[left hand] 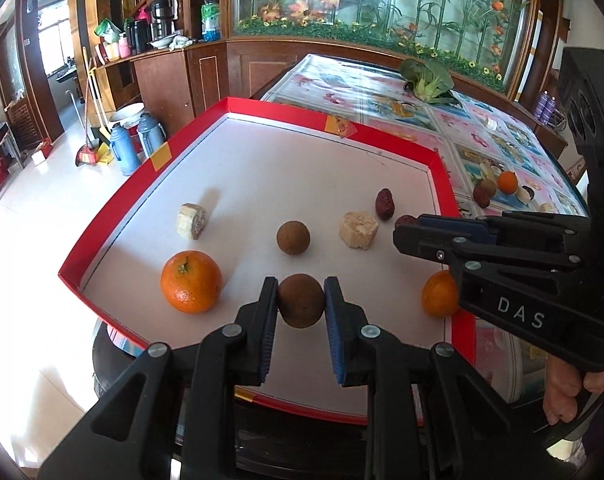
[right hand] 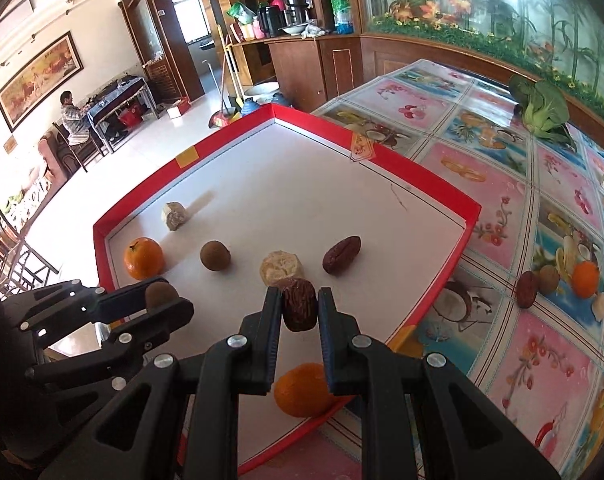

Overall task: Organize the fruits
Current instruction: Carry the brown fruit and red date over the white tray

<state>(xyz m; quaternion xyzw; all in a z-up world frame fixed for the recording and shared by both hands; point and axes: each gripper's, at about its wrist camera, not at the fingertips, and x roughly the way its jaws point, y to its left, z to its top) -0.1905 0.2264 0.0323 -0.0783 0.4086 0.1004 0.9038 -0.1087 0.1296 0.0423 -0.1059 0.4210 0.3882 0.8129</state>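
Note:
A red-rimmed tray (left hand: 286,110) with a white floor holds two oranges (left hand: 190,282), a brown round fruit (left hand: 293,237), two pale chunks (left hand: 357,229) and a red date (left hand: 384,203). My left gripper (left hand: 300,292) is shut on a second brown round fruit (left hand: 300,304), just above the tray's near part. To its right, my right gripper (right hand: 300,300) is shut on another red date (right hand: 299,306), over the tray (right hand: 381,148) beside a pale chunk (right hand: 281,267). An orange (right hand: 302,390) lies under the right gripper's fingers.
The tray sits at the corner of a table with a fruit-print cloth (right hand: 501,216). More small fruits (right hand: 581,276) lie on the cloth to the right, and a leafy green vegetable (right hand: 541,108) at the far side. Left of the tray is open floor; a person (right hand: 72,116) sits far off.

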